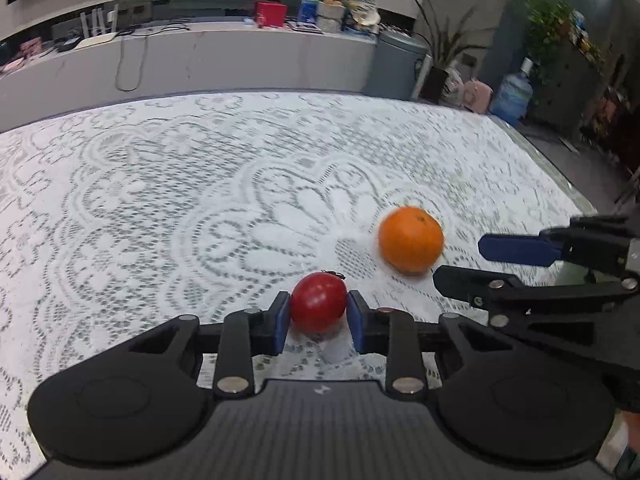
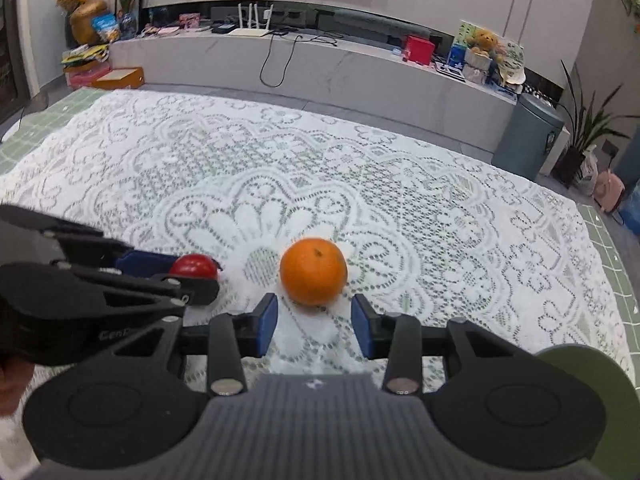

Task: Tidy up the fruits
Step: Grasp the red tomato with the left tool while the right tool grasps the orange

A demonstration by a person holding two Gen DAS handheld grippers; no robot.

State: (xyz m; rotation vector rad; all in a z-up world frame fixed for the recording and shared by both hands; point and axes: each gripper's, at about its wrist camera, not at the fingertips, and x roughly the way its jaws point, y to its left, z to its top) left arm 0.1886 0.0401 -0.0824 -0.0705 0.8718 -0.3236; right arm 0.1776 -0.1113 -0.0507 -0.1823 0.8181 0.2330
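Note:
A small red tomato [image 1: 318,302] sits between the blue pads of my left gripper [image 1: 318,310], which is shut on it on the lace cloth. It also shows in the right wrist view [image 2: 194,266], partly hidden by the left gripper [image 2: 192,276]. An orange [image 1: 411,239] lies on the cloth to its right. In the right wrist view the orange [image 2: 313,271] lies just ahead of my right gripper [image 2: 315,312], which is open with its pads to either side and apart from the fruit. The right gripper [image 1: 460,260] enters the left wrist view from the right.
A white lace tablecloth [image 2: 360,184] covers the table. A green round object [image 2: 588,380] lies at the near right. A long low shelf with boxes and cables [image 2: 320,60], a grey bin [image 2: 528,136] and plants stand beyond the table.

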